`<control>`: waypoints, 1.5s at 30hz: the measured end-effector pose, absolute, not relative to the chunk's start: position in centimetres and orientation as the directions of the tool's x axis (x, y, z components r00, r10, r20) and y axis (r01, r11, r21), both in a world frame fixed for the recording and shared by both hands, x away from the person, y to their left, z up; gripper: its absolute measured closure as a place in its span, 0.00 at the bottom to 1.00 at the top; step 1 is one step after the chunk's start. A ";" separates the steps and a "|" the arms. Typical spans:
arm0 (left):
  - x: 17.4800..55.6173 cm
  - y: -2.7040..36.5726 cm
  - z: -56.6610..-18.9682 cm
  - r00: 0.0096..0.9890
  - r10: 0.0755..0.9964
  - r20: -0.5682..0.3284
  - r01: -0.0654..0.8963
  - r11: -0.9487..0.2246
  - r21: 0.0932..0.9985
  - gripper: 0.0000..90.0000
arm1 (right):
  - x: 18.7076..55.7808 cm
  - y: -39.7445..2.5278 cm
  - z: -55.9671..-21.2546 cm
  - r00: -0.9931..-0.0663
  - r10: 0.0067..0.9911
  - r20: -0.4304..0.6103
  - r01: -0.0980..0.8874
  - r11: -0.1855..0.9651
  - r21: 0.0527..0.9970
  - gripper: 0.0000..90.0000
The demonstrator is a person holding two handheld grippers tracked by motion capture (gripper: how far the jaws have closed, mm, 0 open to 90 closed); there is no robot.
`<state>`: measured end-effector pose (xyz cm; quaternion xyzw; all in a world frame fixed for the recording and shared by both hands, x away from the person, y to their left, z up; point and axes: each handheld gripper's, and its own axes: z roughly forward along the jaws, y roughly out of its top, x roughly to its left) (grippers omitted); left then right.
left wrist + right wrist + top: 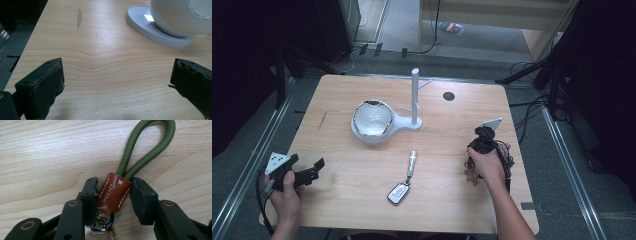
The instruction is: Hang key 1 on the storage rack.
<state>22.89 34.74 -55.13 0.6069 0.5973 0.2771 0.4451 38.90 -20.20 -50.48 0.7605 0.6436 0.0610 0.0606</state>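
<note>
Keychain (115, 193) over wooden table (362, 175) (grey floor)

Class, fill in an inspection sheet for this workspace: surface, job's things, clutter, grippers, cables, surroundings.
Surface: wooden table, a dark streak near its left edge.
Job's things: brown leather keychain with green rope loop.
Clutter: white stand with bowl-shaped dish; key fob.
Grippers: right gripper shut on the keychain; left gripper open, holding nothing.
Cables: several on the floor beyond the table.
Surroundings: grey floor, dark curtains.
</note>
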 end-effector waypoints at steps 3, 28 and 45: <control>22.9 34.7 -55.1 0.133 0.972 -0.193 0.479 0.107 0.871 0.00 | 38.9 -20.2 -50.5 0.152 0.988 0.018 0.975 -0.153 0.163 0.67; 23.0 34.7 -55.1 0.137 0.973 -0.185 0.482 0.098 0.871 0.00 | 36.8 -20.4 -48.3 0.016 0.995 0.100 0.952 -0.046 0.302 0.78; 23.0 34.5 -55.1 0.140 0.976 -0.166 0.481 0.080 0.873 0.00 | 34.7 -20.1 -42.3 -0.072 0.985 0.157 0.844 -0.024 0.537 0.78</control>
